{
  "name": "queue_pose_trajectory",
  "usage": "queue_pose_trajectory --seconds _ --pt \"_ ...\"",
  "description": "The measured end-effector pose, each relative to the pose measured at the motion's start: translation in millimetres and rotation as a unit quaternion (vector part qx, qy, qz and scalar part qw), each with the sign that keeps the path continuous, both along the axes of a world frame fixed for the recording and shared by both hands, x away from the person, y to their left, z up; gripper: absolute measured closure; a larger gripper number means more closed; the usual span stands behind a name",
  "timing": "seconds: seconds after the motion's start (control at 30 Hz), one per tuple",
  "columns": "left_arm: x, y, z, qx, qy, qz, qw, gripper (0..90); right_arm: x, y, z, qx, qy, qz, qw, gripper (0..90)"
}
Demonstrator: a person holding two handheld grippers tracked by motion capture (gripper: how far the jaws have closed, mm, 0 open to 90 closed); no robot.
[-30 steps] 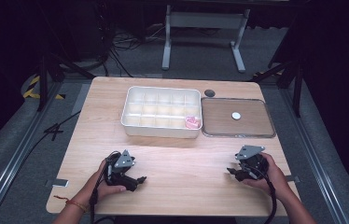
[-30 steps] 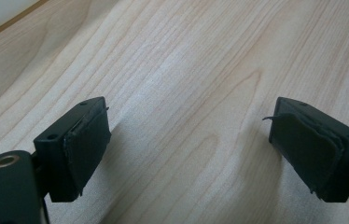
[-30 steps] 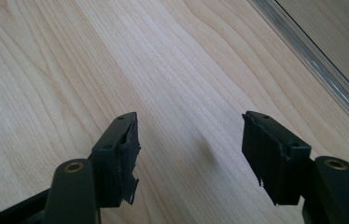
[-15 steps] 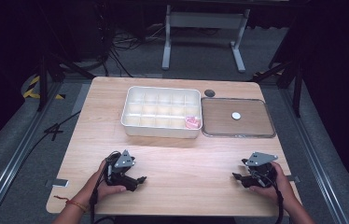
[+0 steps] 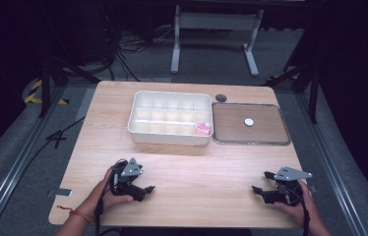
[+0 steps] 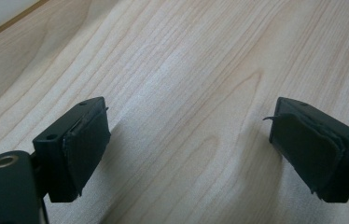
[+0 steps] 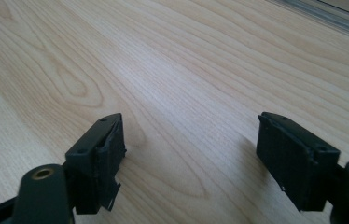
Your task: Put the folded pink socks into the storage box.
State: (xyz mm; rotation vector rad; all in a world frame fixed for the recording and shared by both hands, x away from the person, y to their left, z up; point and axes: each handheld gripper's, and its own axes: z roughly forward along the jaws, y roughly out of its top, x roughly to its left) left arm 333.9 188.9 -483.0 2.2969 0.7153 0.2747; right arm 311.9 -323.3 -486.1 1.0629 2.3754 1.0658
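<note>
The small white disc (image 5: 249, 121) lies in the flat tray (image 5: 280, 140), upper right of the frame. The right gripper (image 5: 263, 182), lower right, is nearer and its jaws have just been opening, empty. The left gripper (image 5: 145, 189) is released too.

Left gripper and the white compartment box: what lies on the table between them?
Nothing: in the high view only bare light wooden table lies between the left gripper and the white compartmented plastic box.
</note>
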Motion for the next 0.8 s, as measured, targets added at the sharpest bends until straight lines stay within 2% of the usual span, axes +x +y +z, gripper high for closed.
queue_pose_trajectory --seconds 0.23,0.47,0.8 --pt "0.3 0.0 0.0 0.0 0.002 -0.003 1.0 12.2 -1.4 -1.3 -0.3 -0.001 -0.001 -0.004 1.0 23.6" --pt "-1.2 -0.5 -0.2 -0.001 0.001 0.005 1.0 12.4 -1.4 -1.1 -0.4 -0.002 0.001 -0.011 0.9999 20.7" --pt "0.2 -0.5 -0.2 -0.001 0.002 -0.001 1.0 12.0 -0.8 -1.0 -0.5 -0.001 0.002 -0.013 0.9999 20.3"
